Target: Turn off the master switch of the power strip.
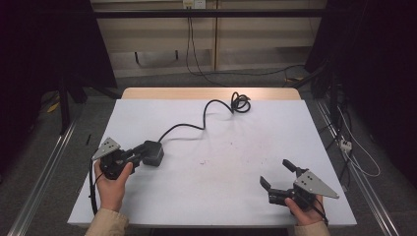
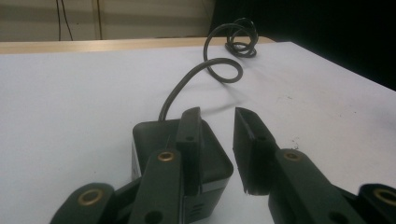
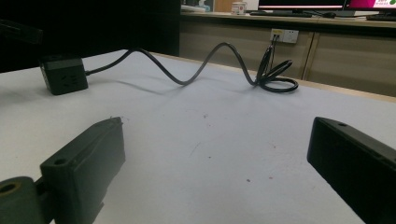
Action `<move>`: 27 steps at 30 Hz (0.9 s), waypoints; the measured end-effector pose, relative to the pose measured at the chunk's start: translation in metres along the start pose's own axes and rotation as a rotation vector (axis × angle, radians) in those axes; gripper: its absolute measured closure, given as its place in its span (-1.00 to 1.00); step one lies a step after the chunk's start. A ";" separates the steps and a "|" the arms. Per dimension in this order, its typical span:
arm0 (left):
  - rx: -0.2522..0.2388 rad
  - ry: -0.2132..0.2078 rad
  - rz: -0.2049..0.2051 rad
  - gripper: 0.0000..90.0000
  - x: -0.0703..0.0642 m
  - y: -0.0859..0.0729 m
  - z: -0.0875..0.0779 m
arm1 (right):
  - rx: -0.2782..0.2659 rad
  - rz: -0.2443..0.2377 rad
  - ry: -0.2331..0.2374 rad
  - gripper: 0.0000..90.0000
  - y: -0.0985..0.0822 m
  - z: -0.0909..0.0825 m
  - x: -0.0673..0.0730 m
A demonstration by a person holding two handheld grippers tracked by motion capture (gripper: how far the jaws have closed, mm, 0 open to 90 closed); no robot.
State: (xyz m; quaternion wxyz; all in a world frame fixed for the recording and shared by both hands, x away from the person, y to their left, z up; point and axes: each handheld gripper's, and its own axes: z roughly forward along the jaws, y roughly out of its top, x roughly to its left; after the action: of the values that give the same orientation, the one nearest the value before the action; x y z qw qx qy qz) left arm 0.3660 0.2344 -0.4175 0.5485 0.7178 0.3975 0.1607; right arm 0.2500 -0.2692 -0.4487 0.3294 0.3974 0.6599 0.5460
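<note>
A black power cube (image 1: pixel 154 153) with a long black cable (image 1: pixel 196 126) lies at the table's left; the cable ends in a coil (image 1: pixel 240 103) at the far edge. My left gripper (image 1: pixel 140 151) sits at the cube's near side. In the left gripper view, one jaw of the left gripper (image 2: pixel 215 114) lies over the cube (image 2: pixel 148 136) and the other stands just off its right edge, with a gap showing. My right gripper (image 1: pixel 275 172) rests wide open at the front right, nothing between its jaws (image 3: pixel 217 130). From there the cube (image 3: pixel 63 74) and cable (image 3: pixel 187 74) show farther off.
The white table top (image 1: pixel 221 162) has a wooden strip along its far edge (image 1: pixel 206 93). Metal rails run along both sides on the floor. Loose wires and a plug strip (image 1: pixel 345 144) lie on the floor to the right.
</note>
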 end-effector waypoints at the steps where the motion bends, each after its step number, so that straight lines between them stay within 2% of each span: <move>1: 0.001 0.003 0.002 0.63 0.000 0.000 0.000 | 0.000 0.000 0.000 -0.92 0.000 0.000 0.000; 27: 0.029 0.018 0.017 0.79 0.000 0.003 0.007 | -0.002 0.003 0.004 -0.92 0.000 0.000 0.000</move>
State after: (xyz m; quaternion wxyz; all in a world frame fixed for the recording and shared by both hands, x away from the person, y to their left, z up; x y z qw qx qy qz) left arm 0.3719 0.2290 -0.4169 0.5330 0.7275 0.3989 0.1660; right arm 0.2499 -0.2694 -0.4484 0.3277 0.3970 0.6594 0.5479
